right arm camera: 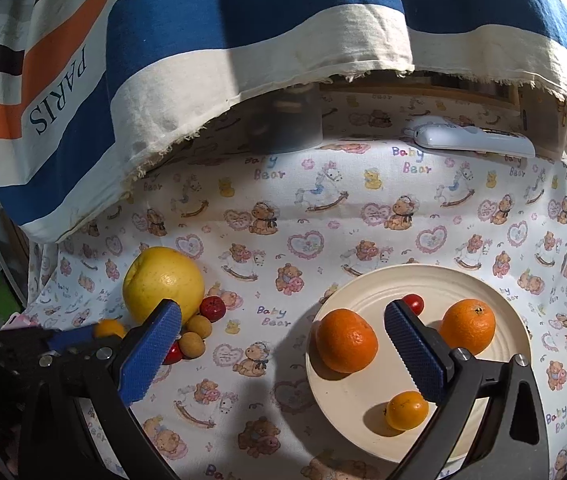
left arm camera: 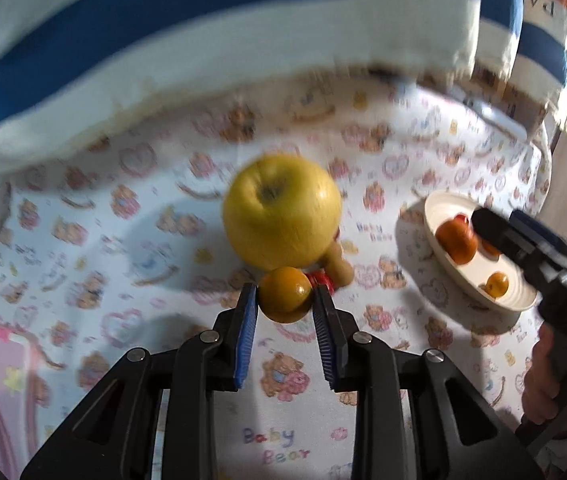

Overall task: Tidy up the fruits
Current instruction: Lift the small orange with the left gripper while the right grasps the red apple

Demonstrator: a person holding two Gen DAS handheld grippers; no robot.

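A: What carries it all?

B: A cloth (right arm camera: 323, 216) printed with bears, hearts and "Baby Bear".

A: And directly on it?

B: At the left, an apple (right arm camera: 162, 282) with 2 tan fruits (right arm camera: 198, 326) and 2 red ones (right arm camera: 212, 308) crowded against it. At the right, well apart from them, a cream plate (right arm camera: 363, 296). Near the far edge, a white remote (right arm camera: 471, 142). A striped drape (right arm camera: 211, 40) hangs over the back.

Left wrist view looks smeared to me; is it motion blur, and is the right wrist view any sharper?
Left wrist view: the big yellow apple and bear-print tablecloth are smeared, while the left gripper on the small orange fruit is sharper. Right wrist view: crisp, with hard shadows on the cream plate.
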